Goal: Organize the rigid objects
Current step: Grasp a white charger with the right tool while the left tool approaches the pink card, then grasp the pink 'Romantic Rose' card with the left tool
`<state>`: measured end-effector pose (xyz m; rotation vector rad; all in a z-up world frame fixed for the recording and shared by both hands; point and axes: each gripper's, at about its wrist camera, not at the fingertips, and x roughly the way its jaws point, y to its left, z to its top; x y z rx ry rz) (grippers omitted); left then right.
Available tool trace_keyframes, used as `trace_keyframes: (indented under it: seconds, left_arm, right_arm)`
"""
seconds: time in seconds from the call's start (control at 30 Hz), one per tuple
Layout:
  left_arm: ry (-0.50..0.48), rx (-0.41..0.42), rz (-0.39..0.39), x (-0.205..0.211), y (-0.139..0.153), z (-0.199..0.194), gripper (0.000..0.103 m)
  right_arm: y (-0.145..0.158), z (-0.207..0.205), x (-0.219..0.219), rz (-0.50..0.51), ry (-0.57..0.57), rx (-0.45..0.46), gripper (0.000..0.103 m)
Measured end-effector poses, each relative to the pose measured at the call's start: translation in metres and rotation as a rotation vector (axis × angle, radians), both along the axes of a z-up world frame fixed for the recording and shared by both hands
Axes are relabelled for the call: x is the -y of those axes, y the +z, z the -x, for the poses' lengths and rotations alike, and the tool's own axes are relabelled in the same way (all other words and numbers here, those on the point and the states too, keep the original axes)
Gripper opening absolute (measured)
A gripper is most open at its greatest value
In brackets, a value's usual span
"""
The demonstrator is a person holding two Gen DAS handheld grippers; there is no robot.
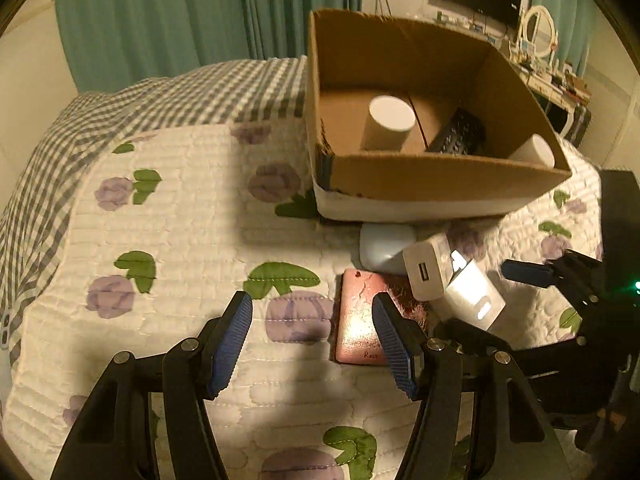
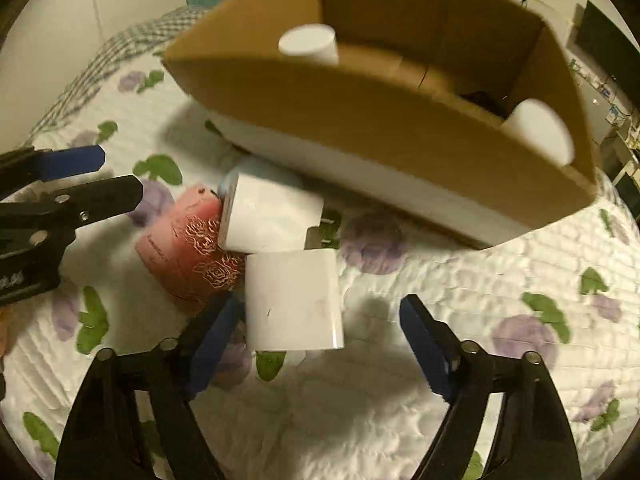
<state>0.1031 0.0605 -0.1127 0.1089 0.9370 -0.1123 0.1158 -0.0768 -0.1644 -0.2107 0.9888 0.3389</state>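
Note:
An open cardboard box (image 1: 436,180) (image 2: 360,120) sits on the quilted bed and holds two white cylinders (image 1: 387,122) (image 2: 310,44) and a dark object (image 1: 458,134). In front of it lie a pink rose-patterned case (image 1: 360,316) (image 2: 188,252), two white chargers (image 1: 430,270) (image 2: 294,300) and a white rounded case (image 1: 380,246). My left gripper (image 1: 312,338) is open over the quilt, its right finger over the pink case. My right gripper (image 2: 320,344) is open around the nearer white charger, not touching it.
The bed carries a floral quilt (image 1: 180,240) and a checked cover (image 1: 180,92). Green curtains (image 1: 160,12) hang behind. A desk with clutter (image 1: 552,76) and a dark screen stands at the back right.

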Motion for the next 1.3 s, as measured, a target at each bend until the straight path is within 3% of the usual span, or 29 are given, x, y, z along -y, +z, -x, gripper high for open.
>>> trace_keyframes:
  seconds: [0.13, 0.23, 0.5, 0.63, 0.8, 0.87, 0.97, 1.3]
  left_arm:
    - [-0.011, -0.016, -0.014, 0.005, -0.006, 0.000, 0.065]
    - [-0.020, -0.024, -0.026, 0.008, -0.010, 0.000, 0.065]
    - [-0.089, -0.078, -0.005, 0.033, -0.024, 0.007, 0.065]
    - [-0.107, -0.123, -0.049, 0.045, -0.040, 0.004, 0.065]
    - [-0.095, -0.152, -0.012, 0.044, -0.046, -0.004, 0.074]
    - [-0.095, -0.168, -0.050, 0.049, -0.053, -0.006, 0.075]
    - [-0.091, -0.158, -0.107, 0.058, -0.059, -0.009, 0.078]
    - [-0.095, -0.123, -0.054, 0.047, -0.049, -0.003, 0.072]
  right_arm:
    - [-0.011, -0.007, -0.003, -0.014, 0.013, -0.015, 0.070]
    - [-0.010, -0.004, -0.002, -0.025, 0.036, -0.002, 0.050]
    - [0.010, 0.025, 0.027, 0.022, -0.004, 0.054, 0.050]
    - [0.016, 0.032, 0.045, 0.030, -0.036, 0.074, 0.050]
    - [0.016, 0.030, 0.052, 0.020, -0.045, 0.063, 0.050]
    - [0.013, 0.025, 0.043, 0.018, -0.042, 0.056, 0.050]
    - [0.011, 0.021, 0.039, 0.011, -0.043, 0.052, 0.050]
    - [0.016, 0.022, 0.044, 0.011, -0.051, 0.060, 0.050]
